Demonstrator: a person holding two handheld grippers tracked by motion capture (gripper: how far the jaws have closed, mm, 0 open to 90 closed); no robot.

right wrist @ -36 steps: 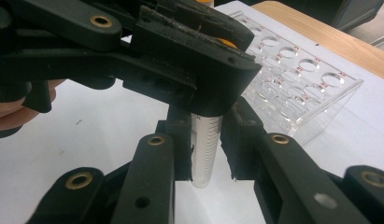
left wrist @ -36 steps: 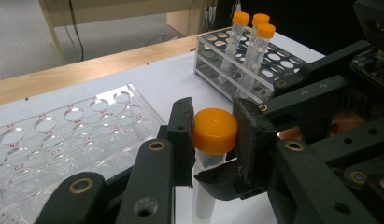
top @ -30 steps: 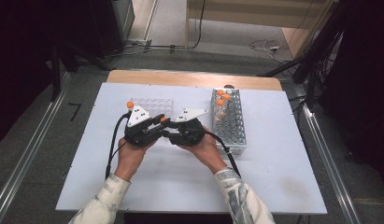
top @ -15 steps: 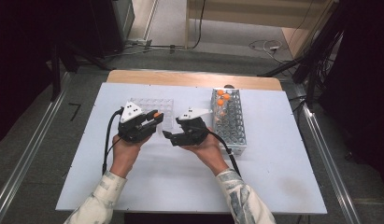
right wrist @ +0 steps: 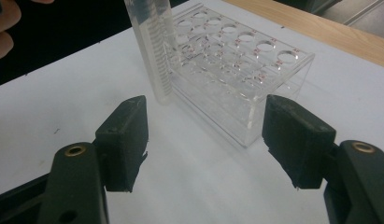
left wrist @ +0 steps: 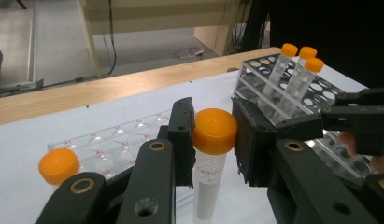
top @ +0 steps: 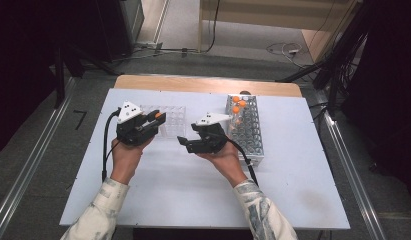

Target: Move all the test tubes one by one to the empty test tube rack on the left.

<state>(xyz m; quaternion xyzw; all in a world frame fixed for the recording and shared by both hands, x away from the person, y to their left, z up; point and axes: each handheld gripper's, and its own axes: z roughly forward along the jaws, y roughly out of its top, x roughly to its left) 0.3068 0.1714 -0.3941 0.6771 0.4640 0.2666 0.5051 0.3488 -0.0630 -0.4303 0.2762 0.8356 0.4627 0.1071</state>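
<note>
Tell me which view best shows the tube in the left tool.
Left gripper view: the tube stands upright between that tool's jaws, orange cap and printed scale both clear. The right gripper view shows its clear lower body beside the clear rack, cap cut off. The high view gives just an orange speck at the left tool.

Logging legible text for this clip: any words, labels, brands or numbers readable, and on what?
None can be read for certain.
Tube in the left tongs: printed lettering and scale marks, too blurred.
Clear rack: small red marks beside the holes, too small.
Metal rack: no text seen.
</note>
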